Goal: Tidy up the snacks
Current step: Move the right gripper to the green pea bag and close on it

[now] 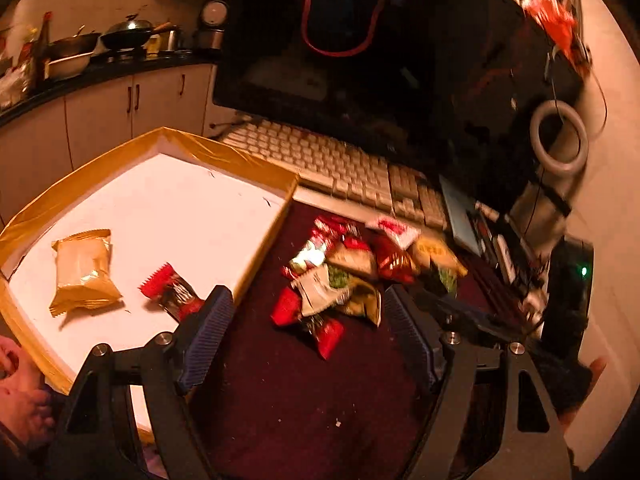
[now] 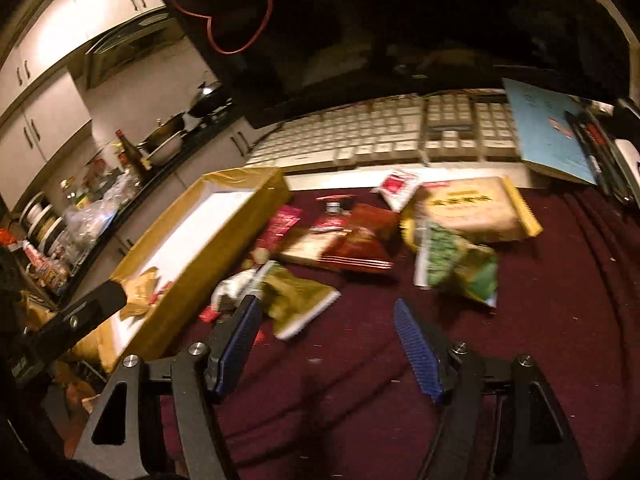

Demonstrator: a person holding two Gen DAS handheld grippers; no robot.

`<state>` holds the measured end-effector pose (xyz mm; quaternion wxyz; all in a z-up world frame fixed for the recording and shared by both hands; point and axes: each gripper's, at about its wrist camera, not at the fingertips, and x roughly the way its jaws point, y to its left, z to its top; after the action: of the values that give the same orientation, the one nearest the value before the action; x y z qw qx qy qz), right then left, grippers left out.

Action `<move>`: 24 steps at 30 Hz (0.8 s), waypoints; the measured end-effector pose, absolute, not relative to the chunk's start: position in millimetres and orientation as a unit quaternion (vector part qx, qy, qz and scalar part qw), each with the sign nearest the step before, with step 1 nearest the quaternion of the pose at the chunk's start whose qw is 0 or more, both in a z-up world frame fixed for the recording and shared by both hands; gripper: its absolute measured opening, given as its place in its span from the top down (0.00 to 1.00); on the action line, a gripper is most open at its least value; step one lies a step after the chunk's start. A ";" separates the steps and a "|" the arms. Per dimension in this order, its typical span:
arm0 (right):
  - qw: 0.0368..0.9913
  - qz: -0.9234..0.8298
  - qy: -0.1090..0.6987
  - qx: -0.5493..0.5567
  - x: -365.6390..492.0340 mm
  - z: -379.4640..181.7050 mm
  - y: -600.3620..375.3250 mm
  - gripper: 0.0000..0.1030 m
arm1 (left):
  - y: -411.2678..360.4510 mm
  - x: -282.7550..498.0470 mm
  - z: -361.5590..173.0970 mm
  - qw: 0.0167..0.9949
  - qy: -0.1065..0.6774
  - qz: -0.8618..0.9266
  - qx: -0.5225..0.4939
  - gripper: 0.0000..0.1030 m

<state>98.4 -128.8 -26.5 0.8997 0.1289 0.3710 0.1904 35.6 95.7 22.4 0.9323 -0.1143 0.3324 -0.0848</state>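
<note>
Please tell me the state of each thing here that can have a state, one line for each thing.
Left tongs: open, empty.
Right tongs: open, empty.
Gold-edged box: lidless, two snacks inside.
Gold packet: lying flat in the box.
Red-ended packet: lying in the box, near its edge.
Snack pile: loose on the dark red cloth, outside the box.
Monitor: screen dark.

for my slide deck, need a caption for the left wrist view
Open left gripper above a snack pile, beside a gold-rimmed tray holding two packets.
</note>
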 end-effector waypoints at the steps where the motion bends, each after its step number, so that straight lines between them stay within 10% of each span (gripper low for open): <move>1: 0.900 0.188 0.371 0.131 99.0 -28.8 -131.4 0.31 | 93.6 34.3 21.6 0.931 0.335 -0.086 -0.112 0.24; 24: 0.895 0.165 0.348 0.225 95.3 -28.1 -169.3 0.30 | 69.1 40.4 8.9 0.906 0.392 -0.106 -0.121 0.24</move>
<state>95.3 -169.3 -28.1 0.8948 0.2255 0.3479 0.1653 40.4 69.1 8.9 0.9059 -0.1208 0.3917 -0.1061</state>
